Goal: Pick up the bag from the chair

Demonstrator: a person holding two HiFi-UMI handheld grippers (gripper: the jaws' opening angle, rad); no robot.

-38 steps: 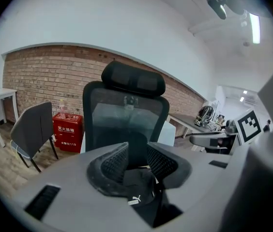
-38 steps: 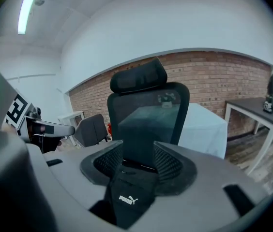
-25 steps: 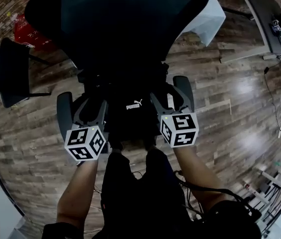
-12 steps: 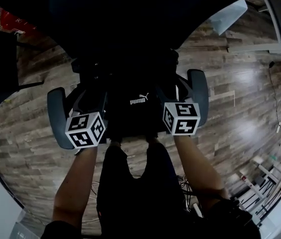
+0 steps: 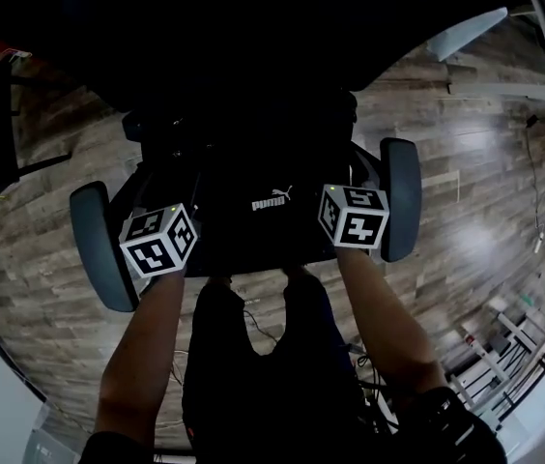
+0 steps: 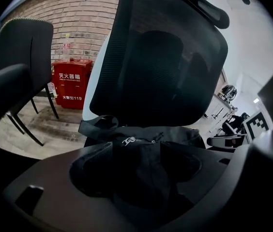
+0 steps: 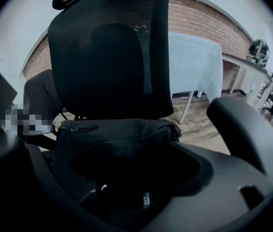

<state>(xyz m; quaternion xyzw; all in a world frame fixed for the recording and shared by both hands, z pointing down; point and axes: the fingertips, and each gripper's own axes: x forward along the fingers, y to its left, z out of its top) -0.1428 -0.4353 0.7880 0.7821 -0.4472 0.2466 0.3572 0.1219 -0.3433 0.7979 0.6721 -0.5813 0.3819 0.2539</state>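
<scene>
A black bag (image 5: 263,222) with a white logo lies on the seat of a black mesh office chair (image 5: 94,249), right below me. My left gripper (image 5: 184,222) is at the bag's near left edge and my right gripper (image 5: 326,206) at its near right edge. In the left gripper view, bunched bag fabric (image 6: 141,170) fills the space between the jaws of the left gripper (image 6: 136,190). The right gripper (image 7: 127,190) is likewise shut on dark bag fabric (image 7: 122,132), with a small label showing. The jaw tips are hidden in the dark cloth.
The chair's tall mesh back (image 6: 160,57) rises straight behind the bag, with armrests (image 5: 400,196) at both sides. Another black chair (image 6: 25,47) and a red box (image 6: 71,83) stand to the left. A white-draped table (image 7: 194,62) stands to the right. Cables (image 5: 253,329) lie by my feet.
Both marker cubes have moved up the picture and slightly apart. The chair now fills more of the head view, its armrests spreading outward. The bag stays between the two grippers.
</scene>
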